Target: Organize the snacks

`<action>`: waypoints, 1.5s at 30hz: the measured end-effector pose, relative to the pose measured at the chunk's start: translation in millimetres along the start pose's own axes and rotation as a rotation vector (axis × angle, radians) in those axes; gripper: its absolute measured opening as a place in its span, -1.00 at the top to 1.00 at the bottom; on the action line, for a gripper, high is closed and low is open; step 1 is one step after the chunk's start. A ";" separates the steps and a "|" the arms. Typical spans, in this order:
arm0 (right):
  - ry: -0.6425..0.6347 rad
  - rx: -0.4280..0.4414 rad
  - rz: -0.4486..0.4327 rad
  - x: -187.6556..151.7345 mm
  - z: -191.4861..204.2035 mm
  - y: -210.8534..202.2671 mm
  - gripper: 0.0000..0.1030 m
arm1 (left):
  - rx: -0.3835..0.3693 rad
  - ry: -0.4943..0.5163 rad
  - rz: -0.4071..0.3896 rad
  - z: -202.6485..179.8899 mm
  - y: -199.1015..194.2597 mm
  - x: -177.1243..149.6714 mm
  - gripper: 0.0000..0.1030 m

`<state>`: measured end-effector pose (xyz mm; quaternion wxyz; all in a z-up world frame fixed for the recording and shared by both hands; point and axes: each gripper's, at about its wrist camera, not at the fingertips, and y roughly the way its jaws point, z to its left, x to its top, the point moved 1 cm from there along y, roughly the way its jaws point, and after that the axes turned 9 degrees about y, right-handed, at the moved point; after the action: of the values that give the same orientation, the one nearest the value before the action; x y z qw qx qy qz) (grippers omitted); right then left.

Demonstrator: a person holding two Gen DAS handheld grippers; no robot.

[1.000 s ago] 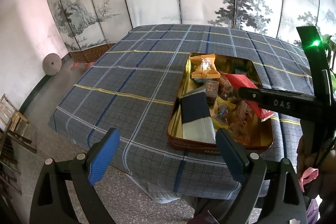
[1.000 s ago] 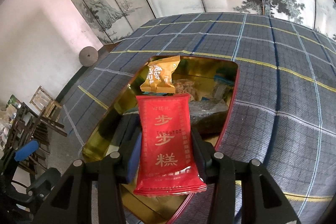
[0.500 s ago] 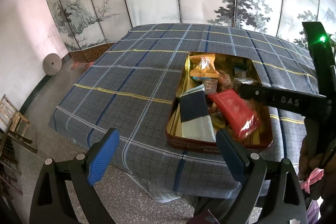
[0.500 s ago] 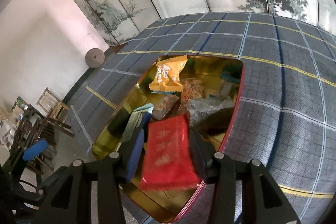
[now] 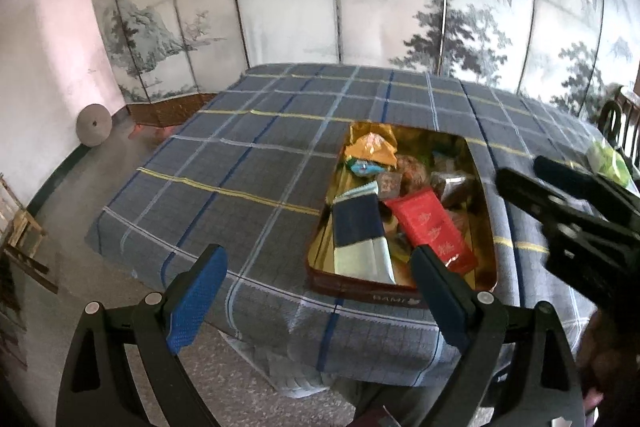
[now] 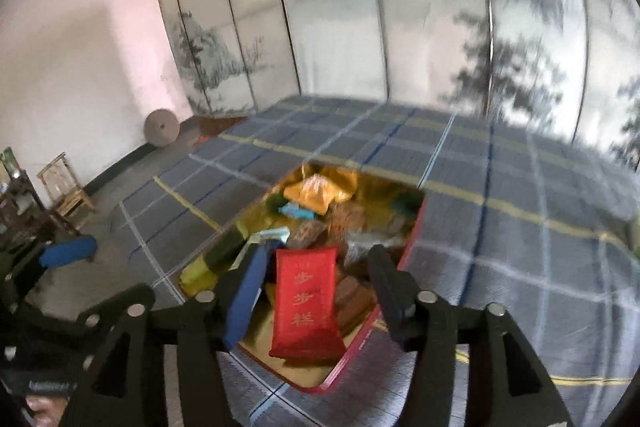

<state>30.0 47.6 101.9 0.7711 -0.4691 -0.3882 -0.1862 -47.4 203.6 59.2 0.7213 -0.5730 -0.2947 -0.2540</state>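
Right wrist view: your right gripper [image 6: 316, 269] is hanging above the near end of the tin [image 6: 412, 227], jaws opening, pads clear of everything. The red packet [image 6: 306, 303] is lying in the tin directly beyond and between the two fingers, touching neither, its near edge leaning toward the tin's near rim. Past the fingertips, further into the tin, an orange packet [image 6: 316, 193] is sitting at the far end, with a small teal wrapper [image 6: 296, 211] just in front of it and brown wrapped snacks [image 6: 344, 223] between that and the red packet. This frame is blurring, so finer detail is not readable.

Left wrist view: your left gripper [image 5: 316, 267] is standing wide open with nothing between the pads, hovering off the near edge of the table. The checked cloth [image 5: 240, 167] is filling the space beyond its left finger. The tin [image 5: 486, 227] is lying just beyond its right finger, which is overlapping the near rim. A dark blue and pale packet [image 5: 360, 235] is lying lengthwise at the tin's left side, with the red packet [image 5: 434, 227] beside it on the right. Your right gripper is entering from that view's right edge, beside the tin.
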 end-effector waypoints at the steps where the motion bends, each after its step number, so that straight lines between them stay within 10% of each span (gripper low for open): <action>1: -0.014 -0.006 -0.031 0.4 2.5 -9.9 -0.18 | -0.001 -0.005 -0.014 1.1 -3.4 0.1 -0.78; 16: -0.101 -0.005 -0.246 0.2 25.9 -110.6 -0.35 | 0.195 -0.067 -0.351 15.2 -121.3 8.3 -1.00; 23: -0.080 -0.002 -0.317 2.5 21.5 -149.1 -0.36 | 0.122 -0.063 -0.382 26.0 -166.8 21.9 -1.00; 30: -0.084 -0.001 -0.341 0.3 21.1 -164.5 -0.41 | 0.226 -0.082 -0.509 29.1 -202.1 21.9 -1.00; 45: -0.078 -0.010 -0.336 -6.4 25.7 -168.2 -0.41 | 0.033 -0.044 -0.323 4.9 -166.1 18.5 -1.00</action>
<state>-94.5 -13.1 200.9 0.7110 -0.4083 -0.4898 -0.2964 -152.1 172.2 185.7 0.6738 -0.5116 -0.4027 -0.3493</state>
